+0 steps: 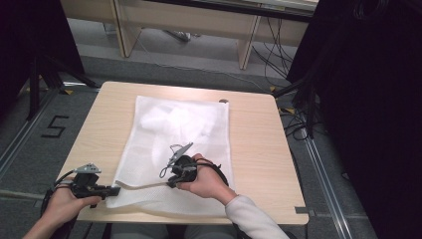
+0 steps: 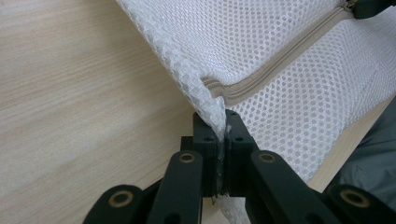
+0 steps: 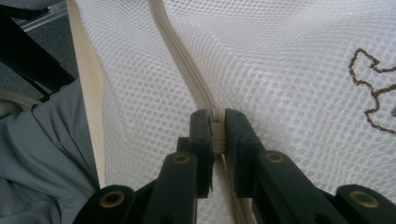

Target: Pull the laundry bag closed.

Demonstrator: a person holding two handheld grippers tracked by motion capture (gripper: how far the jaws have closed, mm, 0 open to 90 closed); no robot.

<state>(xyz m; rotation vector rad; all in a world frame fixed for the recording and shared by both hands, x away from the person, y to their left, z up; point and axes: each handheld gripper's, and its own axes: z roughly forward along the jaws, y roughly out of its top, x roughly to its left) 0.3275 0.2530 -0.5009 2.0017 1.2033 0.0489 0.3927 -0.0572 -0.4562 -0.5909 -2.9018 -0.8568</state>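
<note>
A white mesh bag (image 1: 179, 124) lies flat on the light wooden table (image 1: 259, 144). A beige zipper (image 1: 142, 185) runs along its near edge. At the bag's near-left corner, where the zipper (image 2: 280, 60) ends, my left gripper (image 1: 113, 189) is shut on the mesh (image 2: 289, 32); the cloth is pinched between its jaws (image 2: 222, 122). My right gripper (image 1: 171, 182) sits further right along the same edge. Its jaws (image 3: 216, 119) are shut on the zipper (image 3: 180, 51), and the pull itself is hidden between the pads. The stretch of zipper between the grippers is lifted and taut.
The table's front edge runs just beneath both hands, with the person's grey clothing (image 3: 42, 154) below it. A brown stitched mark (image 3: 369, 93) sits on the mesh. A black stand (image 1: 37, 79) is off the left side, cables and a dark curtain (image 1: 378, 99) on the right.
</note>
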